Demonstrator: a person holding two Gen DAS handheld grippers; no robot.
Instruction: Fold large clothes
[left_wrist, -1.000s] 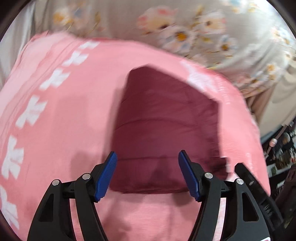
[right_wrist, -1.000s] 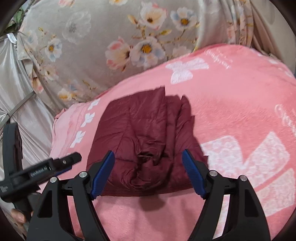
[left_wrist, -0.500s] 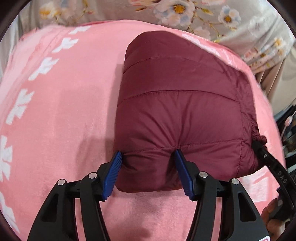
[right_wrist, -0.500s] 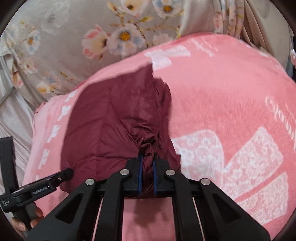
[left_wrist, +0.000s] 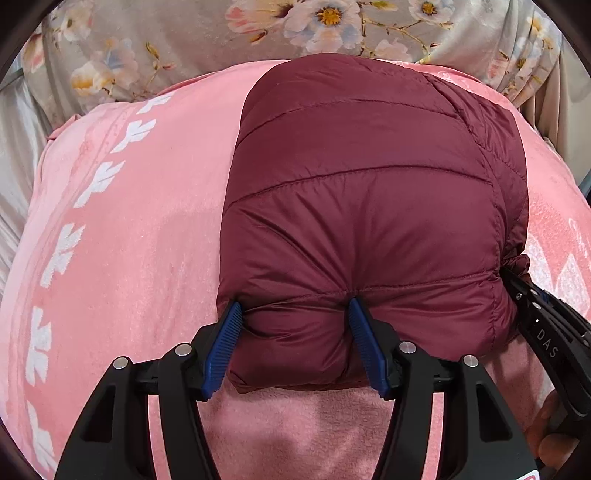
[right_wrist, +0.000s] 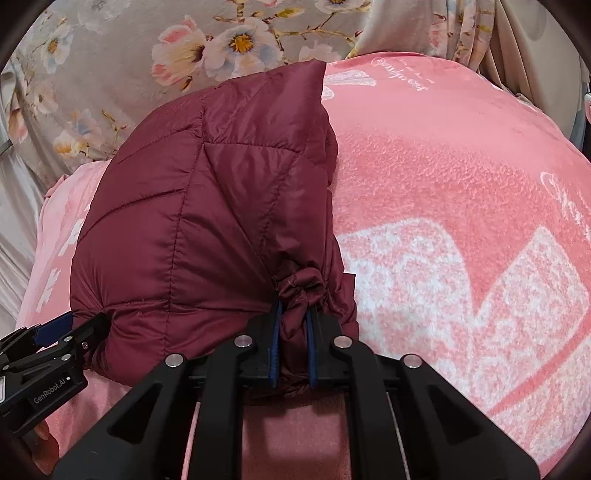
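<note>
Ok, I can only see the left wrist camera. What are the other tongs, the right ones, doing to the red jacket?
Observer: The right tongs have just been closing and now pinch a scrunched, gathered bit of the maroon puffer jacket.
Operator: What's past the jacket on that side?
Observer: Pink blanket with a big white pattern woven into it.
Operator: Any words on it?
Observer: Yes, small white cursive writing near its far edge, too small to read.

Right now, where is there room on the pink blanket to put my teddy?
Bare pink blanket lies right of the maroon jacket, and a narrower strip lies left of it, along the white leaf border. The near edge is crowded: both grippers grip the jacket there.
</note>
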